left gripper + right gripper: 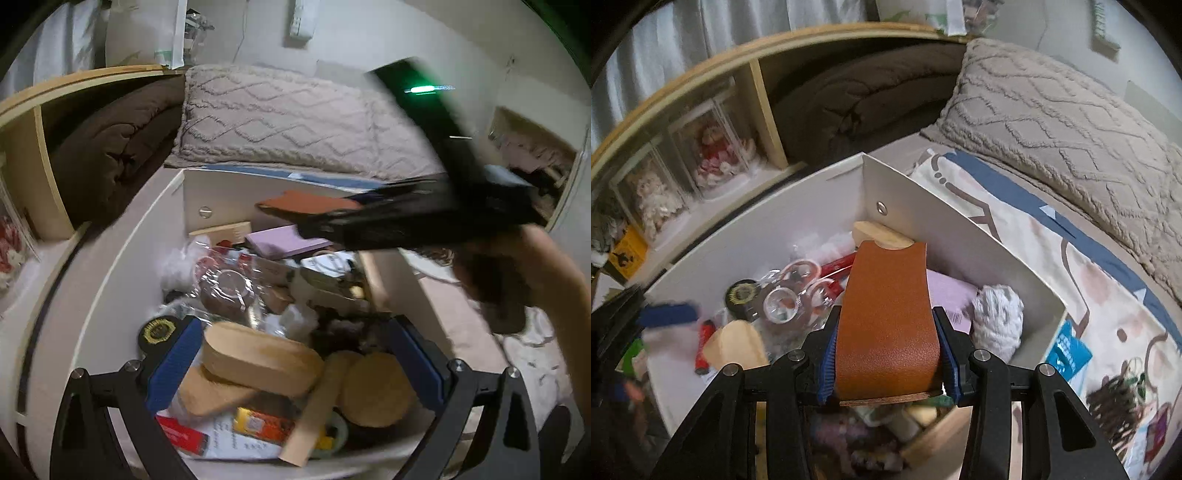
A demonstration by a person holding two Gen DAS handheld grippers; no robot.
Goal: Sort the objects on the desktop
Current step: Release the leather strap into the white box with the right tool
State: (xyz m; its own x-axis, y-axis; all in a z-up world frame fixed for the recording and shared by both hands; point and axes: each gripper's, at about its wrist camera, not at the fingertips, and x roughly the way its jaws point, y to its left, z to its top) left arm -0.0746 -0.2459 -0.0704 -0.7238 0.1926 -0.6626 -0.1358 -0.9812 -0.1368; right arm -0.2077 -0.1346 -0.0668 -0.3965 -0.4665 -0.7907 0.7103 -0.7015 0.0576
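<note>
The right tongs (886, 354) were clenched on the near end of a brown leather case (886, 314), which stood out over the white box (960, 236) — it looked light, bendable and somewhat smooth, so a hold across its side edges seemed safest. The left tongs (295, 365) hung released over wooden pieces (258, 358) in the box, holding nothing.
</note>
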